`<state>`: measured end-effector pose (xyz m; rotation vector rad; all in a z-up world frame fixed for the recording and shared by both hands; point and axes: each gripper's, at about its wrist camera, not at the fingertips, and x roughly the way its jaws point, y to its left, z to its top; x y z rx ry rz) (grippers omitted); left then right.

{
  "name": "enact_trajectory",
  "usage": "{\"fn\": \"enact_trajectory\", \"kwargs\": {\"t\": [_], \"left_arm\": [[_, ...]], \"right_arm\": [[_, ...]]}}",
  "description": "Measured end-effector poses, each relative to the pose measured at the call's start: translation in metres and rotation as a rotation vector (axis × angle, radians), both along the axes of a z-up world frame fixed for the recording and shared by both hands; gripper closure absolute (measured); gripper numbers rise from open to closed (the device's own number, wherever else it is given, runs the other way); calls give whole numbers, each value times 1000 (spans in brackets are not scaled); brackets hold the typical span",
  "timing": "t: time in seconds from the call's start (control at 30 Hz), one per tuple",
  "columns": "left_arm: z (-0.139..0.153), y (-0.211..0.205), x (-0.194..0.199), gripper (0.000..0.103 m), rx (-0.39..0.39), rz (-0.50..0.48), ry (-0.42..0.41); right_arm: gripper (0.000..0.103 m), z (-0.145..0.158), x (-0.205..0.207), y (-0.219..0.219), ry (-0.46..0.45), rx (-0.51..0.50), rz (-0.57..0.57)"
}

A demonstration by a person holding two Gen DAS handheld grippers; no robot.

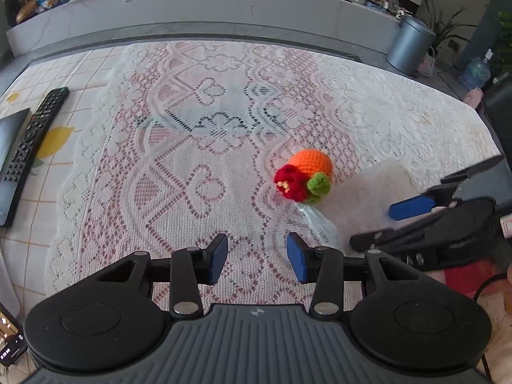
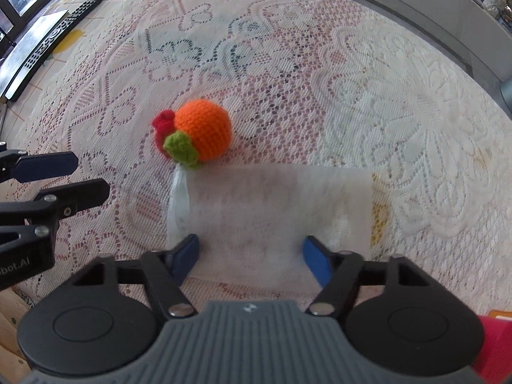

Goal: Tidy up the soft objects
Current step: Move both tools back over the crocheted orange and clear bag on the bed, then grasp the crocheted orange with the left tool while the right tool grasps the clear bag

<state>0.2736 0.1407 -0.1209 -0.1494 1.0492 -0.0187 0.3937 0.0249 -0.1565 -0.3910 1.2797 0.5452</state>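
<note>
**Both claws open around the crochet toy on the lace bench**

The bench [image 1: 80, 102] is covered with a white lace cloth [image 2: 400, 96] that has pink patterns. Taking the crochet toy [image 2: 195, 134] as the landmark: a thin translucent white sheet [image 2: 272, 211] lies flat on the lace just in front of the toy, with one corner touching it under the green leaf. A black remote control [image 1: 28, 147] lies far to the left of the toy, near the bench edge.

The right claw [image 2: 251, 256] is wide open and holds nothing; its blue fingers stand over the near edge of the sheet, in front of the toy. The left claw [image 1: 257, 257] is also open, empty, in front of the toy and to its left, above bare lace.

The toy is an orange ball with a red flower and a green leaf at one end. It lies on its side, and this end points to the left and a little toward the claws.
</note>
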Motion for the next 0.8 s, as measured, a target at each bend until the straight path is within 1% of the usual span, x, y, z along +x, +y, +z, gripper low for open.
{"fn": "enact_trajectory", "kwargs": {"t": [0.03, 0.1, 0.13, 0.17, 0.2, 0.23, 0.37, 0.43, 0.5, 0.6, 0.67, 0.73, 0.77, 0.8], "left_arm": [[1, -2, 0, 52, 3, -9, -5], [2, -4, 0, 52, 3, -24, -14], [2, -4, -1, 52, 1, -28, -18], [3, -4, -1, 52, -2, -31, -22], [3, -4, -1, 52, -3, -32, -25], [4, -3, -1, 52, -4, -33, -29], [7, -6, 0, 51, 1, -60, -52], [9, -11, 4, 46, 37, -90, -69], [10, -18, 9, 45, 76, -111, -90], [11, -24, 20, 39, 100, -133, -106], [9, -30, 26, 35, 117, -154, -117], [7, -36, 31, 33, 149, -177, -132], [5, -38, 33, 33, 162, -188, -133], [3, -40, 35, 33, 168, -196, -131]], "right_arm": [[55, 1, 1, -2, 5, 3, -5], [76, 3, 4, -5, 3, -5, -12], [80, 3, 5, -8, 5, -3, -14], [89, 4, 6, -10, 13, 4, -20], [100, 4, 7, -12, 15, 5, -23], [103, 4, 9, -13, 17, 1, -24], [103, 11, 8, -19, 14, 9, -20], [103, 18, 6, -20, -2, 16, -5], [103, 26, 5, -20, -25, 17, 11], [103, 31, 7, -17, -63, 0, 29], [103, 30, 11, -16, -66, -16, 36], [99, 27, 15, -17, -58, -19, 33], [99, 25, 17, -17, -64, -25, 32], [96, 24, 18, -17, -71, -32, 32]]}}
